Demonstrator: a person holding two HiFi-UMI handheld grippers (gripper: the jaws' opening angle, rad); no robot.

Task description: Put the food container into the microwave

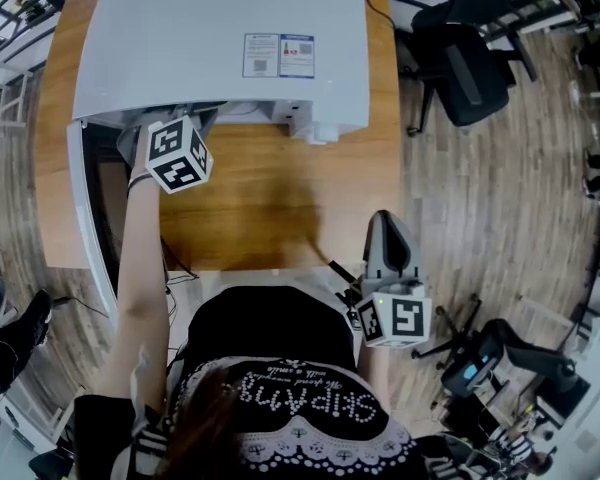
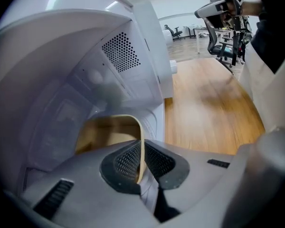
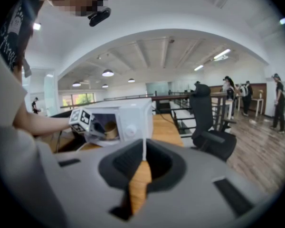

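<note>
The white microwave (image 1: 220, 38) stands on a wooden table (image 1: 280, 198) with its door (image 1: 85, 208) swung open at the left. My left gripper (image 1: 177, 153) reaches into the cavity, its tips hidden under the microwave's top. In the left gripper view, that gripper (image 2: 140, 163) is shut on the rim of a tan paper food container (image 2: 109, 134), which is inside the cavity. My right gripper (image 1: 385, 226) hovers by the table's front right edge, shut and empty (image 3: 142, 163). From there the microwave (image 3: 128, 120) and the container (image 3: 109, 129) show at a distance.
A black office chair (image 1: 465, 68) stands on the wood floor right of the table, and a second chair base (image 1: 480, 353) sits near my right side. A black cable (image 1: 330, 263) hangs over the table's front edge. Several people (image 3: 278, 101) stand far off.
</note>
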